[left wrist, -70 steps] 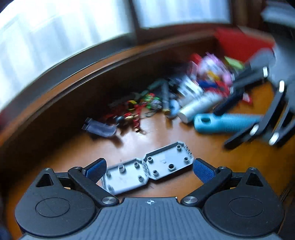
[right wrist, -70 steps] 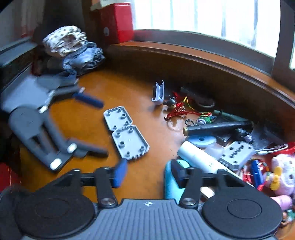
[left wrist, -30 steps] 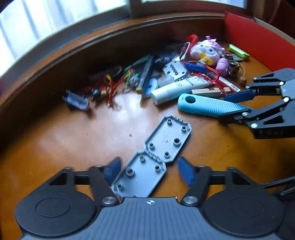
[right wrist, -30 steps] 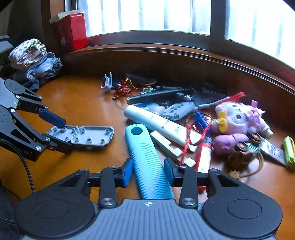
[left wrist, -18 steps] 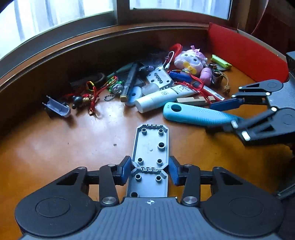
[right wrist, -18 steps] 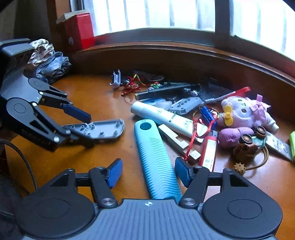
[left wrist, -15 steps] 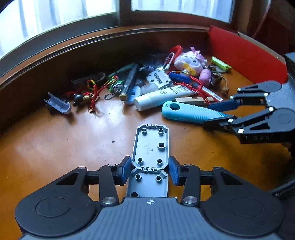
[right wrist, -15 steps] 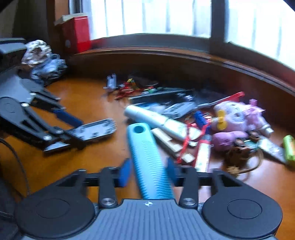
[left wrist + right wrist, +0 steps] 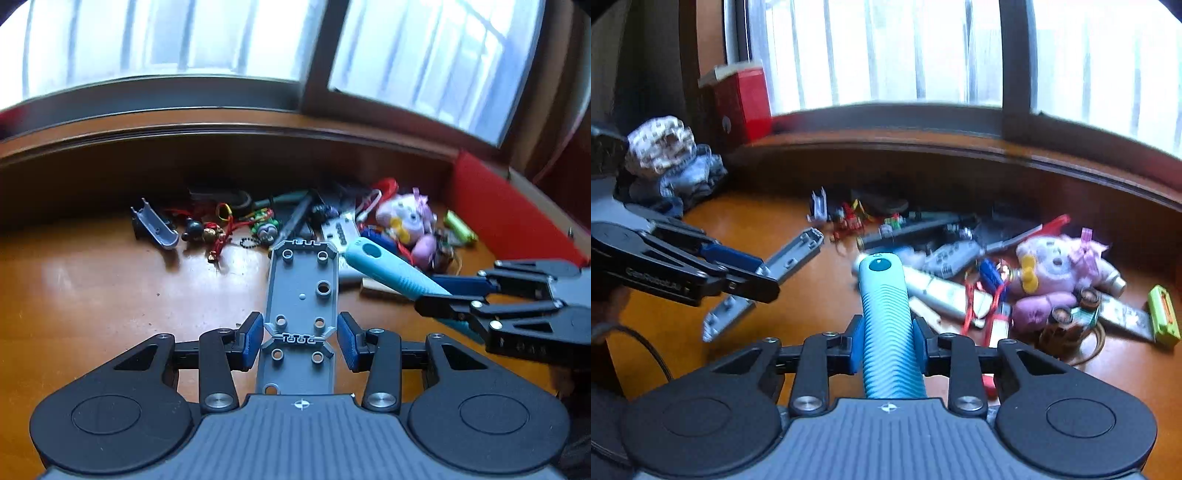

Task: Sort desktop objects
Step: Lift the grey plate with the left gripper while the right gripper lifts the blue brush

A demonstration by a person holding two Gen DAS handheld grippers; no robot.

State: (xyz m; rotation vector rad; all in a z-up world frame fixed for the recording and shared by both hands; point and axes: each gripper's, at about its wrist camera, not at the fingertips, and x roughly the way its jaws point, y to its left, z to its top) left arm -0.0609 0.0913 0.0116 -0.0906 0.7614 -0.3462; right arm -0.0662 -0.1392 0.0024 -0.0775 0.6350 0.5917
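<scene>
Both pick-ups in hand: left gripper (image 9: 300, 334) fingers clamped on grey plate (image 9: 303, 291), right gripper (image 9: 887, 341) fingers closing on teal handle (image 9: 884, 321); next, carry each clear of the clutter pile (image 9: 979, 266) to its spot.

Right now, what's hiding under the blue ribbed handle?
Under the blue ribbed handle, held in the right gripper, lie a white tube and a pale wooden piece. The handle covers the near ends of both.

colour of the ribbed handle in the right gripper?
Light blue ribbed handle; clearest in the right wrist view.
</scene>
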